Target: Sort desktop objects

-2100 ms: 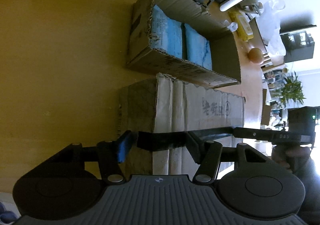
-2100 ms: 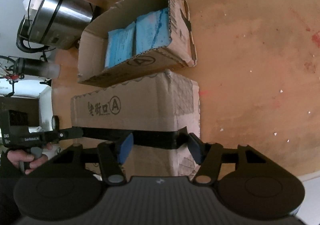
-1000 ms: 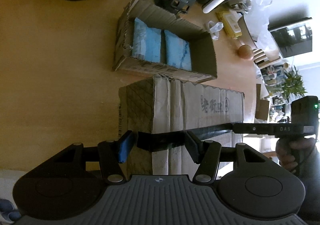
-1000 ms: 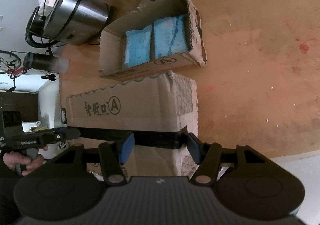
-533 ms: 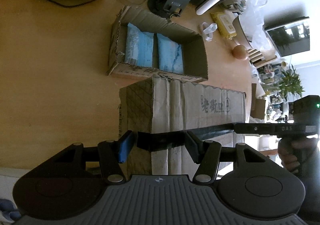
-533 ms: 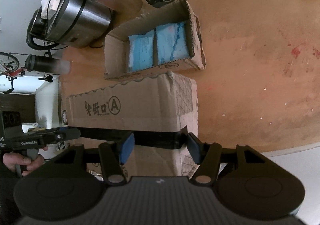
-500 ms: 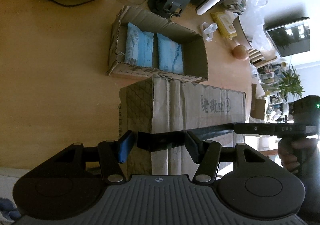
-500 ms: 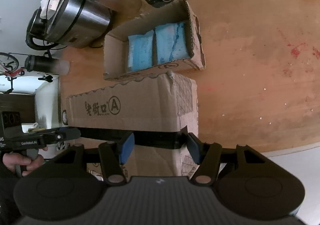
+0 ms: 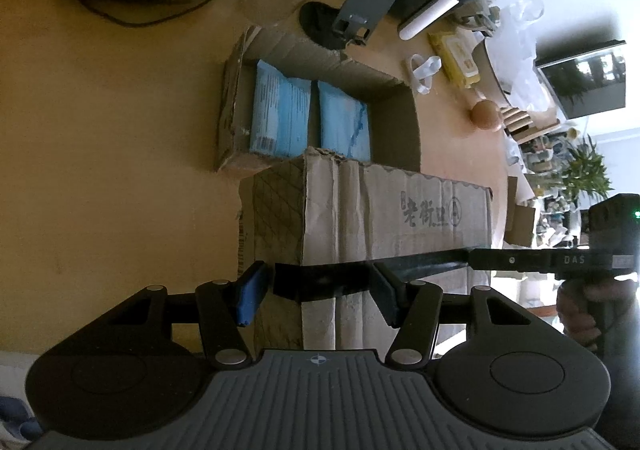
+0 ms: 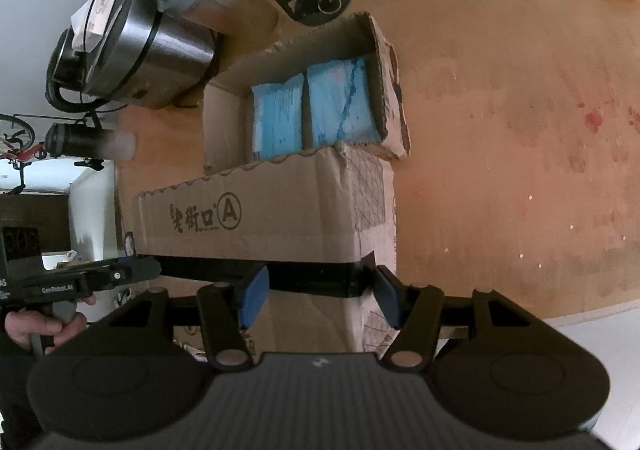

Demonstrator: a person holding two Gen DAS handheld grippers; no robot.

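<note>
Just in front of the open cardboard box (image 10: 304, 62) with blue packets (image 10: 312, 114), both hand-held grippers, left (image 9: 316, 290) and right (image 10: 316, 292), are clamping the closed printed cardboard box's (image 10: 256, 210) black strap (image 10: 312, 276), above the tabletop (image 10: 500, 110).

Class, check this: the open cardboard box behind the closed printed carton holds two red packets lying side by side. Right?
Not quite. The two packets in the open cardboard box are blue, not red; they do lie side by side behind the closed printed carton. The right wrist view shows it.
</note>
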